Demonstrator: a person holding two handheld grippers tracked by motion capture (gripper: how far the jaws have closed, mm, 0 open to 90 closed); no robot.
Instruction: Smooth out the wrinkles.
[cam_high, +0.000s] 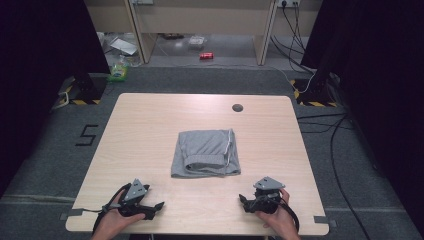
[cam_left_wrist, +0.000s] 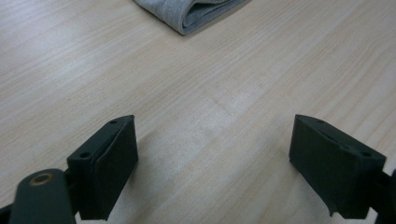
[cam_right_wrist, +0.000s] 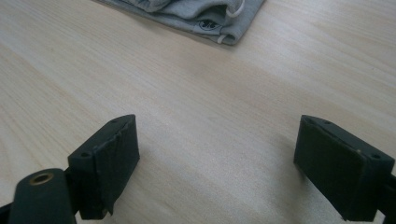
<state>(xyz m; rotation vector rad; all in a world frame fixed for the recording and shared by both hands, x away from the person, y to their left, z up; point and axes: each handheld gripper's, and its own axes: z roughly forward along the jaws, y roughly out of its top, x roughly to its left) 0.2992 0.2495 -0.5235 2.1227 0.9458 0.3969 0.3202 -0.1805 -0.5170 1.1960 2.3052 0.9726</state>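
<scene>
With both my left gripper (cam_high: 150, 210) and right gripper (cam_high: 248, 204) spread empty, a careless grab could unfold the folded grey shorts (cam_high: 206, 152).

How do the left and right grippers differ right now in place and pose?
The left gripper sits near the table's left front corner, the right gripper near its right front. The left one's jaws point right, toward the table's middle; the right one's point left. The left gripper view catches a rolled corner of the folded grey garment; the right gripper view catches its white drawstring end. Shared: both open, empty, clear of the garment.
</scene>
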